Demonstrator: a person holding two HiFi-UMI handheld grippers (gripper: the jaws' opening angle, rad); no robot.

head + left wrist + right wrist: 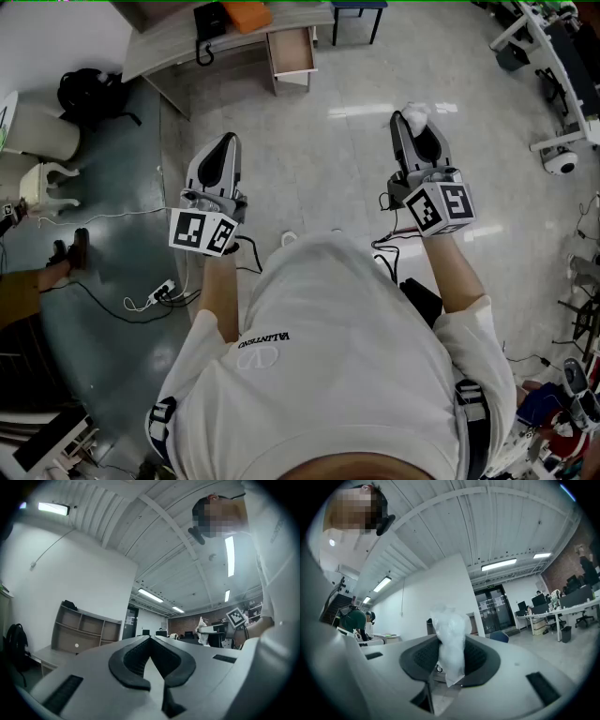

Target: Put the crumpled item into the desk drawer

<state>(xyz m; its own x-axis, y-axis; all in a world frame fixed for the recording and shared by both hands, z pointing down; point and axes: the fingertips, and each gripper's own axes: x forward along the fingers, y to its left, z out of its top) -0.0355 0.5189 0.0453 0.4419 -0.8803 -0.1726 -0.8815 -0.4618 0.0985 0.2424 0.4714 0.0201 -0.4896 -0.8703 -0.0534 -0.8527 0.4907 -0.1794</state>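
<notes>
The crumpled item [416, 112] is a wad of white, thin plastic or paper. My right gripper [410, 121] is shut on it, held out over the floor and pointing toward the desk. In the right gripper view the wad [449, 625] stands up between the dark pads of the right gripper [449, 644]. The desk [178, 42] stands at the far end of the room, its drawer [292, 49] pulled open and pale inside. My left gripper [228, 141] hovers level with the right one, shut with nothing in it; in its own view the left gripper [150, 640] has its pads meeting at the tips.
An orange object [247, 14] and a black phone [208, 21] lie on the desk. A black backpack [89, 94] and a white seat [37, 136] are at the left. A power strip [161, 292] with cables lies on the floor. Shelving [553, 56] lines the right.
</notes>
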